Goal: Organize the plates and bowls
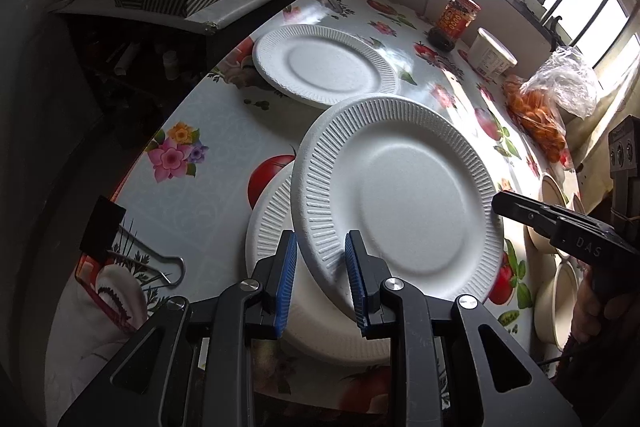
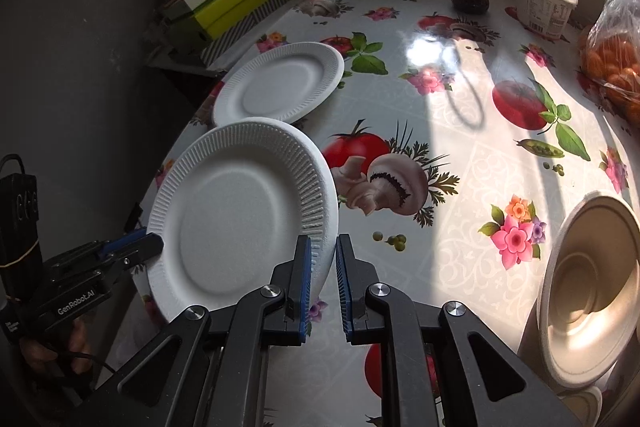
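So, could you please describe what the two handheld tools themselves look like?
Both are matte black, with angular linkage arms, silver pivot pins and ribbed blue pads on the fingers. The left tool bears white "GenRobot.AI" lettering and has a black box strapped behind it with a rubber band and a black cable. The right tool shows embossed "DAS".

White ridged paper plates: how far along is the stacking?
Done: one white ridged paper plate lies beneath as a stack base. In hand: a tilted second plate, held by left gripper and right gripper. Left: far plate and beige bowls.
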Demonstrator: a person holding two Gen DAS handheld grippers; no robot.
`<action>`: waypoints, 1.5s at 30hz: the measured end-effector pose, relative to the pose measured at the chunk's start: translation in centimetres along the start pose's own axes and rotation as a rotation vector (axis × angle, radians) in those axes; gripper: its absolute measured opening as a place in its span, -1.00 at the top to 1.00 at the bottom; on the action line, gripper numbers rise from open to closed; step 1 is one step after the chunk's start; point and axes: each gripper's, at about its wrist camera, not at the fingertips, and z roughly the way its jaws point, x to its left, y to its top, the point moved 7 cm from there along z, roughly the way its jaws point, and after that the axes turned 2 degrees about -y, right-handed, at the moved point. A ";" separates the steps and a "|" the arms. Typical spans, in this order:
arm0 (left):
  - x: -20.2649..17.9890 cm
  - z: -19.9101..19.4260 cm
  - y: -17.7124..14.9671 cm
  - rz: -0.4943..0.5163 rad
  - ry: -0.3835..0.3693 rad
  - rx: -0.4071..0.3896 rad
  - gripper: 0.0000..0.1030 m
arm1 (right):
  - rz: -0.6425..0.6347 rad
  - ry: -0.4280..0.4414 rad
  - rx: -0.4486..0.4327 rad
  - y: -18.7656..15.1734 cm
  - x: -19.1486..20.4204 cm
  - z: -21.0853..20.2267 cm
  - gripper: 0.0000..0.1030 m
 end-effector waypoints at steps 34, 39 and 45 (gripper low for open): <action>2.5 1.5 -2.5 -0.038 0.043 0.062 0.49 | -0.024 -0.012 0.083 -2.9 1.5 3.9 0.75; 2.6 1.7 -2.4 -0.040 0.041 0.061 0.49 | -0.027 -0.017 0.085 -2.9 1.5 4.0 0.75; 2.7 1.7 -2.5 -0.036 0.039 0.055 0.49 | -0.026 -0.017 0.085 -2.9 1.5 4.0 0.74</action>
